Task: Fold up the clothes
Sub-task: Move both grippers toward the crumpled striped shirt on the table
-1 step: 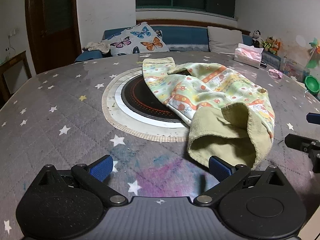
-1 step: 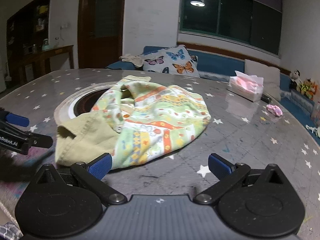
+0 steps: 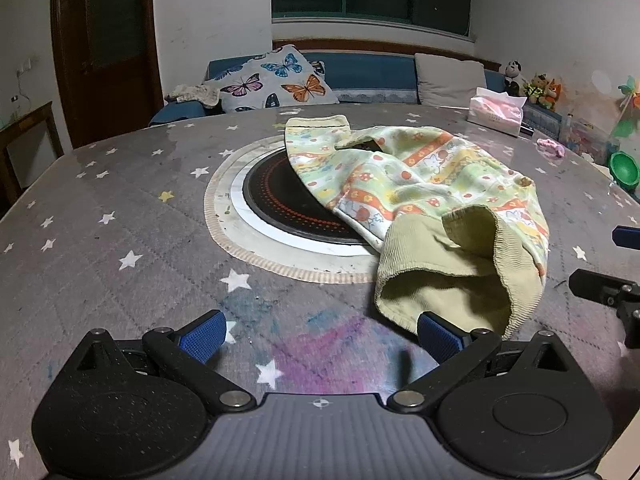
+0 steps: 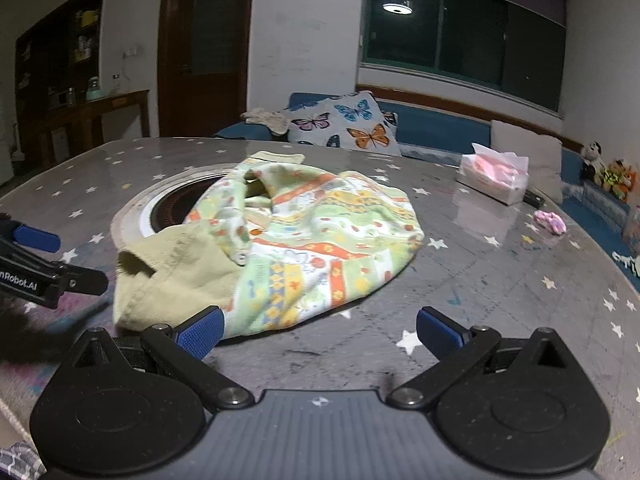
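A small child's garment (image 3: 420, 184) lies crumpled on the star-patterned table cover (image 3: 100, 220), pale green print with orange bands. Its olive corduroy part (image 3: 440, 272) gapes toward me. My left gripper (image 3: 320, 338) is open with nothing in it; its right fingertip (image 3: 438, 340) sits just in front of the corduroy edge. In the right wrist view the same garment (image 4: 320, 240) lies ahead, and my right gripper (image 4: 320, 331) is open and holds nothing. Its left fingertip (image 4: 200, 330) is at the cloth's near hem. Each gripper shows at the edge of the other's view.
A round black hob (image 3: 280, 208) with a pale ring is set in the table's middle, partly under the garment. A tissue box (image 3: 496, 114), a pink scrap (image 3: 550, 146) and a green bowl (image 3: 624, 168) stand far right. Behind is a blue sofa with a butterfly cushion (image 3: 280, 80).
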Tool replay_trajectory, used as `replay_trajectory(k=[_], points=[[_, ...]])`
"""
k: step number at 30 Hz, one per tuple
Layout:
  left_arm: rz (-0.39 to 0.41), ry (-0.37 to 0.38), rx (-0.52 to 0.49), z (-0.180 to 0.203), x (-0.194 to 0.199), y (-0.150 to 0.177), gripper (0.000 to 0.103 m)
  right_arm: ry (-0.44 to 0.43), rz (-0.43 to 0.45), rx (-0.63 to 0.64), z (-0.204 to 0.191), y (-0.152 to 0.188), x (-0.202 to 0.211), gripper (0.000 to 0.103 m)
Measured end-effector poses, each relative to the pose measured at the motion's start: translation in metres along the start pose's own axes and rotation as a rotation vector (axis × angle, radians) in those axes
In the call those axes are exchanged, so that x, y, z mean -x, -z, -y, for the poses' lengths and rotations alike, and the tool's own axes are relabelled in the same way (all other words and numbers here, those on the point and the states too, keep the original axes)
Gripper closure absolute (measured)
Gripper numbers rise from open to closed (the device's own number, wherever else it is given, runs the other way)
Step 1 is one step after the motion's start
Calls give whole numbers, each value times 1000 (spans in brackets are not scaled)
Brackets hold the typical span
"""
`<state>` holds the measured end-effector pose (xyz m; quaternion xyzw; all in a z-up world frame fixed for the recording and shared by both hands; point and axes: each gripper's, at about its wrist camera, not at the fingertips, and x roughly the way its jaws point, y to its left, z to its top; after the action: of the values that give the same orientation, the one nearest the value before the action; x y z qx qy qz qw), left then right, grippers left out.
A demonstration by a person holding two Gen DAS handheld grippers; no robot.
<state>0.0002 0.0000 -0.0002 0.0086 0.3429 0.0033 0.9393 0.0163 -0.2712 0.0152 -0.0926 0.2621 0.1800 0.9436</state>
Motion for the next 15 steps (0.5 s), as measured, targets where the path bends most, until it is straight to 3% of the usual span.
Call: replay_trajectory(k=[15], points=[[-8, 42, 1, 7, 15, 3, 0, -18, -13, 6, -11, 5, 5, 0]])
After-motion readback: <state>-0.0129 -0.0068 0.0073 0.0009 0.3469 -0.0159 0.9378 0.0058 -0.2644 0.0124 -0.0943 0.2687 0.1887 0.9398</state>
